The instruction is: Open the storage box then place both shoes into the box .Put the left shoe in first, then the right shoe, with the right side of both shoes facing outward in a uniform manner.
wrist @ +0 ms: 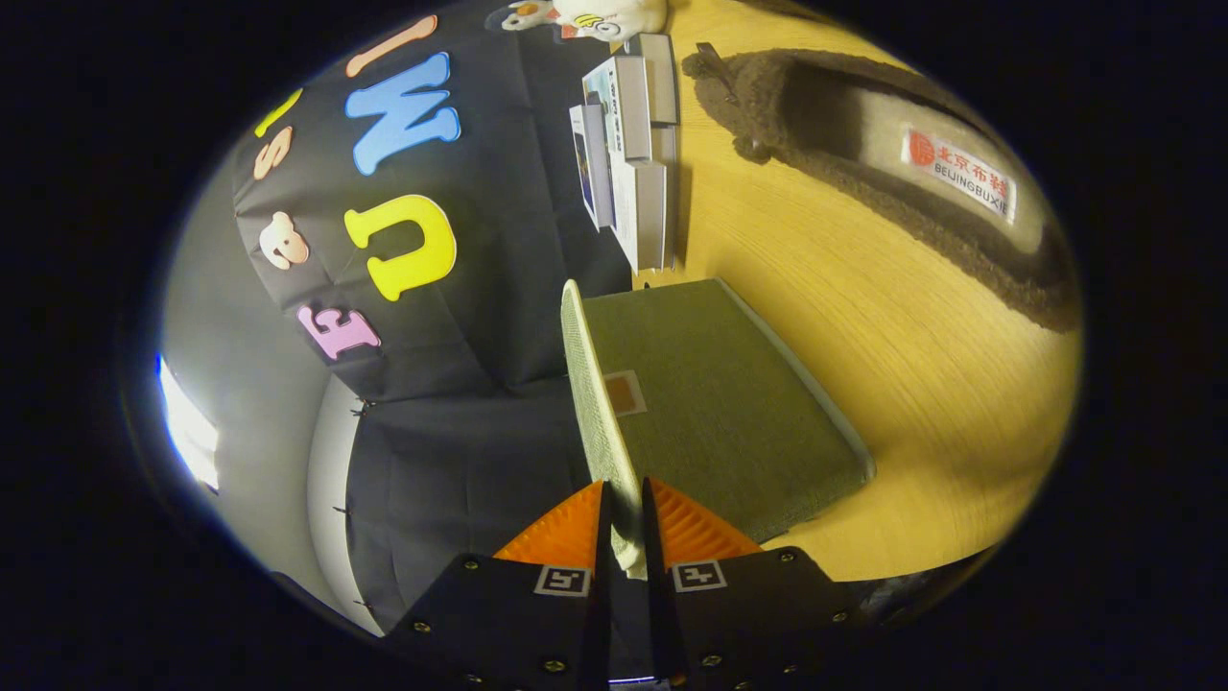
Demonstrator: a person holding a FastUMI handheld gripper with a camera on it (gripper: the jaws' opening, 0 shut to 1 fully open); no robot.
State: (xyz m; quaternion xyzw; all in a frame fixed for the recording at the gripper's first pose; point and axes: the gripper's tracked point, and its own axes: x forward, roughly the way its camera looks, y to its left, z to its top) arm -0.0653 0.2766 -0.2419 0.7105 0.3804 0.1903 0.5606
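Gripping the pale edge of the storage box lid (600, 384), the tongs (624, 523) were closed on it, one finger pressed to each side of the thin rim. The view was rolled on its side, so the worktop (921, 384) ran up the right of the tongs and the booth's black cloth wall (480, 384) lay to their left. The lid stood on edge straight ahead of the fingertips, swung away from the box; whether it was fully open I could not tell. The green fabric storage box (729, 413) stretched away just beyond the tongs and to their right, resting on the wooden worktop, with a small orange patch (624, 392) near the lid's edge. Farther off to the right, well apart from the box, lay a brown fleecy shoe (863, 163) with a pale insole, its opening turned toward the tongs. Beyond the box, near the cloth wall, stood a cluster of white cartons (633, 144), and a soft toy (585, 17) sat past them.
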